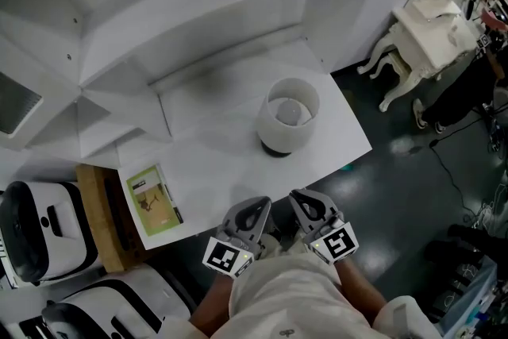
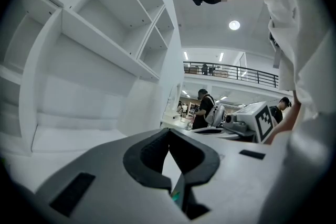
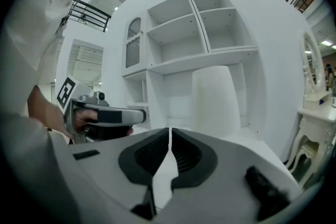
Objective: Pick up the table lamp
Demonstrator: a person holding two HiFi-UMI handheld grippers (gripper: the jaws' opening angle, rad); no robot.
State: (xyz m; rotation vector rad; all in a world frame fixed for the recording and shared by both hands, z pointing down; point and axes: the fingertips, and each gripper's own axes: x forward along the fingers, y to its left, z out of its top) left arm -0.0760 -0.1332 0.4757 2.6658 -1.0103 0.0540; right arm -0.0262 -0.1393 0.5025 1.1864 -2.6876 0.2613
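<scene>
Grey plastic jaws of the right gripper (image 3: 170, 131) are pressing together, clenched on nothing; the left gripper (image 2: 168, 131) beside it is doing the same, its 2 tips touching and empty. Ahead of both, well apart from them, the white drum-shaded table lamp (image 1: 287, 123) with a dark round base is standing upright on the smooth white tabletop (image 1: 214, 163), near its right edge, before the white shelf unit (image 1: 159, 4); a green paper booklet (image 1: 152, 200) is lying off to the left. The shade is looking thin and light, probably denting easily and too wide for 1 pair of jaws; the bulb inside is likely fragile. I am judging the open top rim, pinched gently, or the dark base, the safer hold.
</scene>
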